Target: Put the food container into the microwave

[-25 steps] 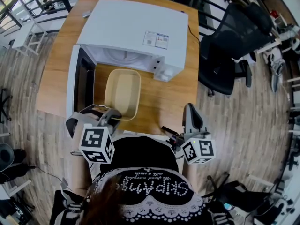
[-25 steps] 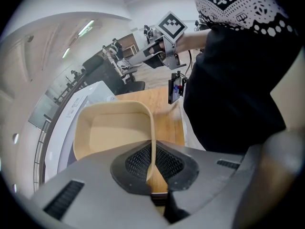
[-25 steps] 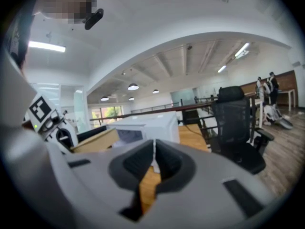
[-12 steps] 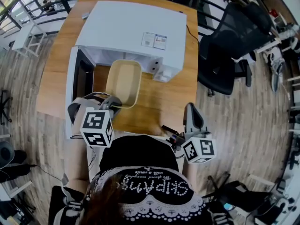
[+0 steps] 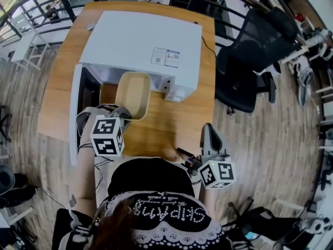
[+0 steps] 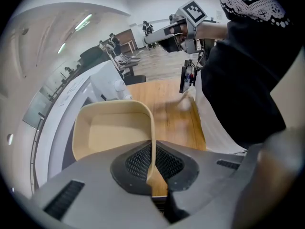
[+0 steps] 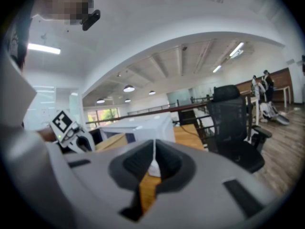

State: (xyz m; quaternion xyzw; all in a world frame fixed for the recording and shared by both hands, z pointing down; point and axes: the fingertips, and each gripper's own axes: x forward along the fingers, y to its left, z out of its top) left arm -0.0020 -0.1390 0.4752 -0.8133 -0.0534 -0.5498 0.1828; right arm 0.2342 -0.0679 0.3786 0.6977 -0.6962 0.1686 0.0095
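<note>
A cream, empty food container [image 5: 132, 94] lies on the wooden table [image 5: 182, 116], its far end under the front edge of the white microwave [image 5: 140, 43]. The microwave door [image 5: 76, 113] stands open to the left. My left gripper [image 5: 123, 113] is shut on the container's near rim; in the left gripper view the thin rim [image 6: 151, 149] runs between the closed jaws of the left gripper [image 6: 153, 171]. My right gripper [image 5: 209, 138] hangs at the table's near right edge, jaws closed together with nothing held. The right gripper [image 7: 153, 163] points over the table.
A black office chair [image 5: 250, 56] stands right of the table. A small dark device [image 5: 186, 155] lies at the table's near edge by the right gripper. Railings and wood floor surround the table. The person's dark top fills the bottom of the head view.
The left gripper has pushed the container away from me, so its far end now sits in the microwave's opening. The right gripper has barely moved.
</note>
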